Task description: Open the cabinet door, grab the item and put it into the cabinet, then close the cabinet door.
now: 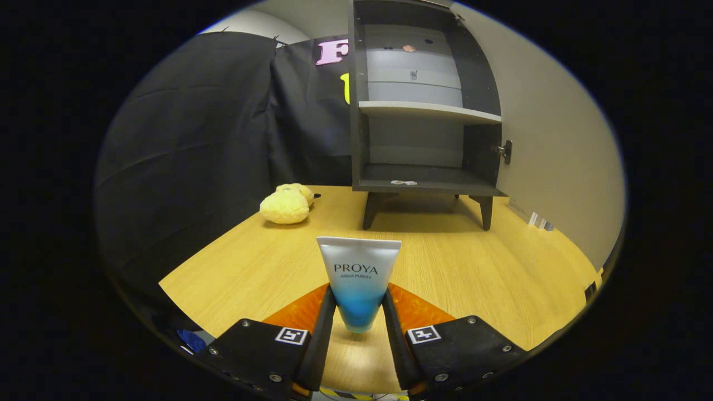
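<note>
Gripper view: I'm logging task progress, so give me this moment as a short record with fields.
item: white and blue tube, upright, cap down
gripper: gripper, both fingers pressing the tube's lower part
cabinet: dark cabinet beyond the tube, standing on the wooden table
door: open, swung to the right, handle showing
cabinet inside: one shelf
other: yellow plush toy left of the cabinet
stage: tube gripped, not yet in cabinet

Tube (pixel 359 278) stood upright on desk (pixel 479 278), clamped between the fingers (pixel 324 328). Far beyond it, cabinet (pixel 423 111) sat on desk, door (pixel 548 139) swung open right. Plush toy (pixel 286 204) lay on desk, left of cabinet.
</note>
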Demonstrator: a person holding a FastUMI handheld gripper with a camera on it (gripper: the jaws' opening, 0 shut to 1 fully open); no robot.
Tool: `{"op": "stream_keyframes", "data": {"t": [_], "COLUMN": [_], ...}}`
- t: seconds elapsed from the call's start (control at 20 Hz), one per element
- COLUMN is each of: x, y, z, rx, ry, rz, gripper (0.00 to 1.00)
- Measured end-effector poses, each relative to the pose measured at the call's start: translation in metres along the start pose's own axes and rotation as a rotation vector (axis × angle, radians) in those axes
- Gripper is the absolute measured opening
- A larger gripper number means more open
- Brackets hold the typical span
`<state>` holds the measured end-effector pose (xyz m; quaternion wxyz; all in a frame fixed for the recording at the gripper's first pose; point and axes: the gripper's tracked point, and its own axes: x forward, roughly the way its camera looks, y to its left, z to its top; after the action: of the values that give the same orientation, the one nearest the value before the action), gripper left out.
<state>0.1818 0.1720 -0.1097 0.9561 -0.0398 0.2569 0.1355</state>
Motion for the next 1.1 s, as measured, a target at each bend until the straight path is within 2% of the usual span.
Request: {"op": "stream_keyframes", "data": {"t": [0.3, 0.95, 1.1], "x": [0.003, 0.02, 0.025], "y": [-0.008, -0.033, -0.036], "z": [0.024, 0.097, 0.111], "rx": [-0.009, -0.082, -0.065], "ry": [-0.029, -0.193, -0.211], "rz": [0.0, -0.014, -0.013], "gripper": [0.51, 0.51, 0.51]}}
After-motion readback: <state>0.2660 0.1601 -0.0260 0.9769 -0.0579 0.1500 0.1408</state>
